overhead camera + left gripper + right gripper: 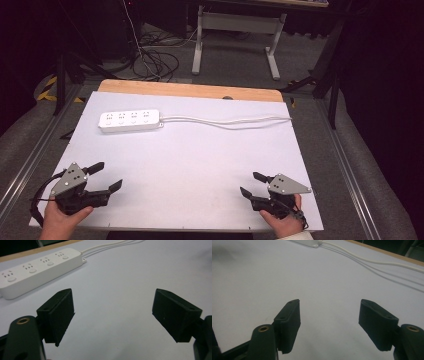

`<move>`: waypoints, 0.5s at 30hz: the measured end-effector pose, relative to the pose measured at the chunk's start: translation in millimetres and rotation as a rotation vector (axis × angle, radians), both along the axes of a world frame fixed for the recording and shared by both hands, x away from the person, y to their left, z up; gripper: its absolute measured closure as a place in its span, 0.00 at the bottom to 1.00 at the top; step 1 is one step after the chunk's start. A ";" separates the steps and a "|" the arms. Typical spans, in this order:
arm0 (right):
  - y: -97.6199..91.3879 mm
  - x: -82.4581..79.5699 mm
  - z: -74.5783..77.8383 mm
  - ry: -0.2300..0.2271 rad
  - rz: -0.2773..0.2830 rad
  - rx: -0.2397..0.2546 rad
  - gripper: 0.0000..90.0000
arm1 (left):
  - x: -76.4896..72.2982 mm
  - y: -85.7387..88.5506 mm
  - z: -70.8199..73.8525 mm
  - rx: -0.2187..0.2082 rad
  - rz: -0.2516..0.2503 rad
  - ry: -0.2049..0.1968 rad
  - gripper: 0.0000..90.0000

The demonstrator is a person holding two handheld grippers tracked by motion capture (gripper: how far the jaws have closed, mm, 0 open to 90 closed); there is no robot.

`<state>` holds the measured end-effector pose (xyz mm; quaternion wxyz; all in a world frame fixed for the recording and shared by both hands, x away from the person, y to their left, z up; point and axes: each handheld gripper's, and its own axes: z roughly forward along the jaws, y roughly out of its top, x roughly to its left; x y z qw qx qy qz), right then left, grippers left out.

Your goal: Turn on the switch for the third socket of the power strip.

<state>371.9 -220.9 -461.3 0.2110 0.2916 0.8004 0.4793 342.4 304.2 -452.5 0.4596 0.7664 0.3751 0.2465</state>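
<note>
High view: power strip (129,120) lies at the far left of the table (200,165), cord (225,120) running right | left gripper (104,178) and right gripper (251,183) both spread wide, empty, near edge | risk: a snagged cord could drag the strip

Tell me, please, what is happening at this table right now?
A person sits at a white table with a two-jaw gripper in each hand. The left gripper and right gripper rest near the front corners, both with jaws open and holding nothing. A white power strip lies at the far left of the table, its cord running off to the right. Neither gripper touches it; nothing is being handled yet.
</note>
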 end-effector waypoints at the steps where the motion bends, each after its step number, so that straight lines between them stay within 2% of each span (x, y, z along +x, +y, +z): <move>1: 0.0 -0.1 0.0 -0.001 -0.001 -0.002 0.38 | -1.1 -2.4 0.3 0.027 -0.007 -0.014 0.20; 4: -0.2 -0.2 -0.1 -0.002 -0.003 0.000 0.38 | -2.0 -4.2 0.9 0.029 -0.013 -0.021 0.20; 12: -0.4 0.7 -0.8 -0.004 -0.009 -0.008 0.38 | -1.0 2.0 1.9 -0.043 -0.002 0.008 0.20; 15: -0.1 0.6 -0.8 -0.004 -0.009 -0.013 0.38 | -1.2 2.7 1.9 -0.051 0.001 0.009 0.20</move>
